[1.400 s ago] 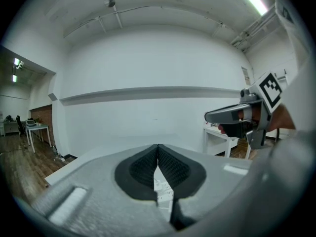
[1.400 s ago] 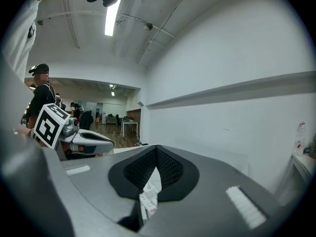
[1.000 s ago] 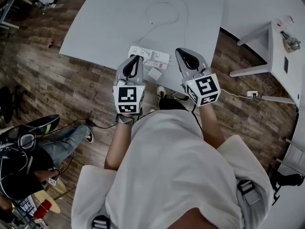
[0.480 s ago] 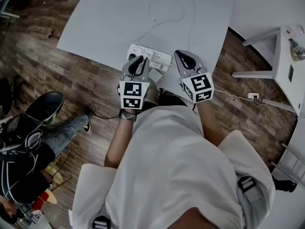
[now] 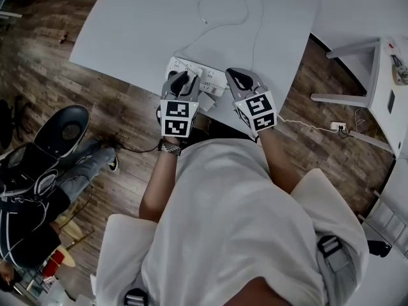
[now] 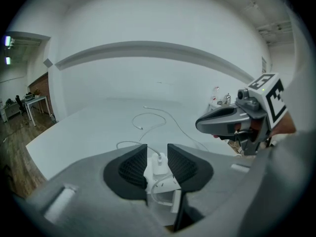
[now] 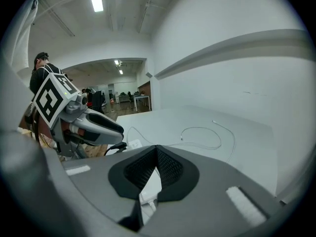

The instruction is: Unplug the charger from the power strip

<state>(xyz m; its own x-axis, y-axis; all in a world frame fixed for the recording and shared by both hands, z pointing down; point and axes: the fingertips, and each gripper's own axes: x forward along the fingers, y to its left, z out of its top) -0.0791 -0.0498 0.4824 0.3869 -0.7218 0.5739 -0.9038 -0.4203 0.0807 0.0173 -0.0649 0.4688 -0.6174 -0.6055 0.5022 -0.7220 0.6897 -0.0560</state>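
Note:
A white power strip (image 5: 210,76) lies near the front edge of the white table (image 5: 140,24). A white charger (image 6: 158,166) stands plugged into the strip, and its thin cable (image 6: 148,118) loops away over the tabletop. My left gripper (image 6: 157,149) hangs just over the strip. Its jaws have just been opening and now stand apart on either side of the charger, with the pads clear of it. My right gripper (image 7: 157,151) is shut with nothing in it, and a part of the strip (image 7: 150,191) shows below it. In the head view the left gripper (image 5: 185,76) and the right gripper (image 5: 233,75) sit side by side at the strip.
The table's front edge runs just under both grippers, above a wooden floor (image 5: 115,107). A seated person's leg (image 5: 83,177) and a round stool (image 5: 64,129) are at the left. Another white table (image 5: 376,81) stands at the right, with a floor socket (image 5: 338,127).
Both grippers have come down and forward to the power strip. The left jaws, shut before, have opened around the charger.

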